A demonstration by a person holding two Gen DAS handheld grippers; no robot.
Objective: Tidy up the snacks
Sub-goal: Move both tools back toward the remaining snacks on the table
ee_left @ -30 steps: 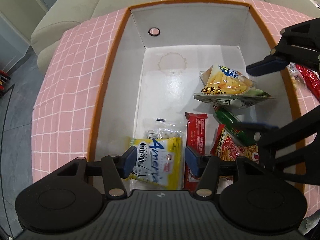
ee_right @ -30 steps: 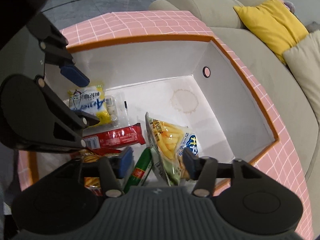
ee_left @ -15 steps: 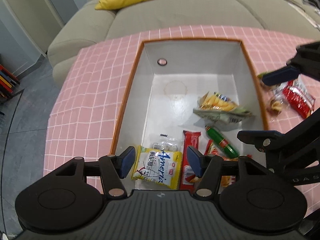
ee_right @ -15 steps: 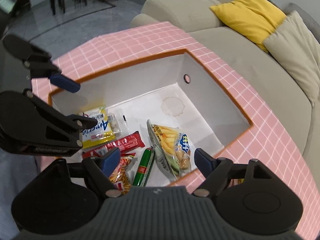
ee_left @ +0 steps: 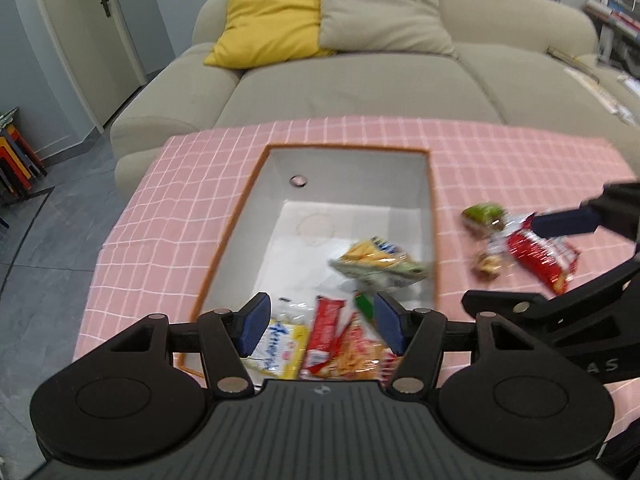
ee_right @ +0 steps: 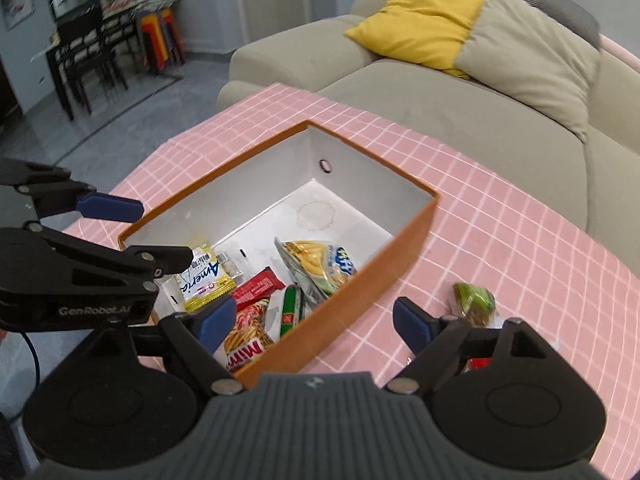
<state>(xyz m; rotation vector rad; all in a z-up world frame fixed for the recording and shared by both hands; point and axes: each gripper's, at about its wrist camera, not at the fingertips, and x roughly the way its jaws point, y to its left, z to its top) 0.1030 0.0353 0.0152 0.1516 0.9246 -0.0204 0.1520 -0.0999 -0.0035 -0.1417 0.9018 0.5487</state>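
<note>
Right of the orange box (ee_left: 434, 216), loose snacks (ee_left: 540, 258) lie mid-right of frame; right gripper (ee_right: 308, 322) gapes wide, left gripper (ee_left: 316, 322) half-spread, both empty; best descend squarely over one packet.

A pink cloth gridded with thin white lines covers the desk (ee_right: 500, 216), where an orange-walled box (ee_right: 384, 280) with a white, ring-stained inside holds a yellow-and-white packet (ee_right: 204, 280) lettered in blue, a red bar wrapper (ee_right: 256, 288), a green stick (ee_right: 290, 312) and a yellow-and-blue chip bag (ee_right: 320, 264); a red pouch (ee_left: 540, 258) and green packet (ee_left: 482, 214) lie outside, before a beige sofa (ee_left: 360, 80) with a yellow cushion (ee_left: 268, 20); each black hand-held gripper carries blue pads (ee_left: 254, 324)
</note>
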